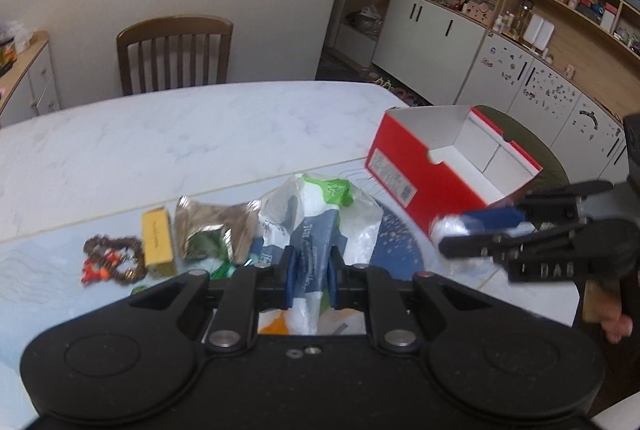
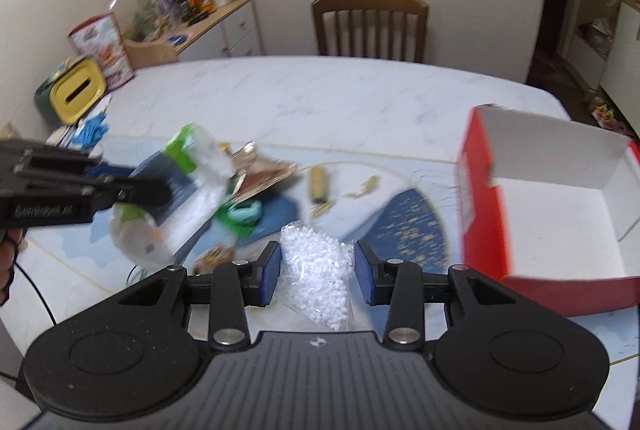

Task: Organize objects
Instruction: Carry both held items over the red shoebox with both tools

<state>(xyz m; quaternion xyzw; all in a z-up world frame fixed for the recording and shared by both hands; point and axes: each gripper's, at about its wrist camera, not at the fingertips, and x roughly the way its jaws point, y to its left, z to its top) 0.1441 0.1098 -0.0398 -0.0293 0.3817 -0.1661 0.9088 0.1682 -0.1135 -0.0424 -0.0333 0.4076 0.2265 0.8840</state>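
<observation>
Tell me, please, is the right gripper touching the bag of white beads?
Touching. In the right wrist view the bag of white beads sits between the right gripper pads, bulging against both, lifted off the table.

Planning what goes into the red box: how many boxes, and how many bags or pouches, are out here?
Boxes: 2 (red box, small yellow box)
Bags or pouches: 3 (printed bag, bag of white beads, foil pouch)
Total: 5
</observation>
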